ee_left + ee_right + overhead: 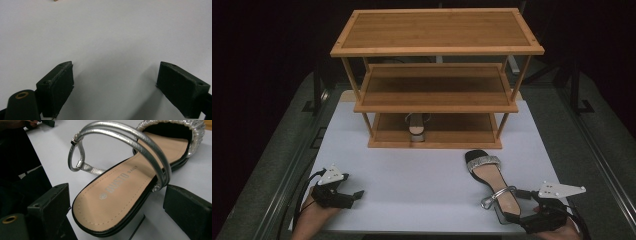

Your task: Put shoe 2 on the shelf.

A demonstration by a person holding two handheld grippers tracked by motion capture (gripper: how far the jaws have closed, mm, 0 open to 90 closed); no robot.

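Heel of the sandal (pixel 112 202) sits between the right hand-held gripper's (pixel 117 202) wide jaws; close squarely on the sole's edges before lifting toward the rack (pixel 437 95).

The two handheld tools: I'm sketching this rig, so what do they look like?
Each tool, left tool and right tool, is black with two blocky, flat-faced jaws. A pale grey three-cornered plate with small holes tops each. Black cables trail from them. A brass-coloured ring sits near the jaw base.

A white table (pixel 412 175) carries a wooden rack (pixel 435 75) and a sandal (pixel 492 182).
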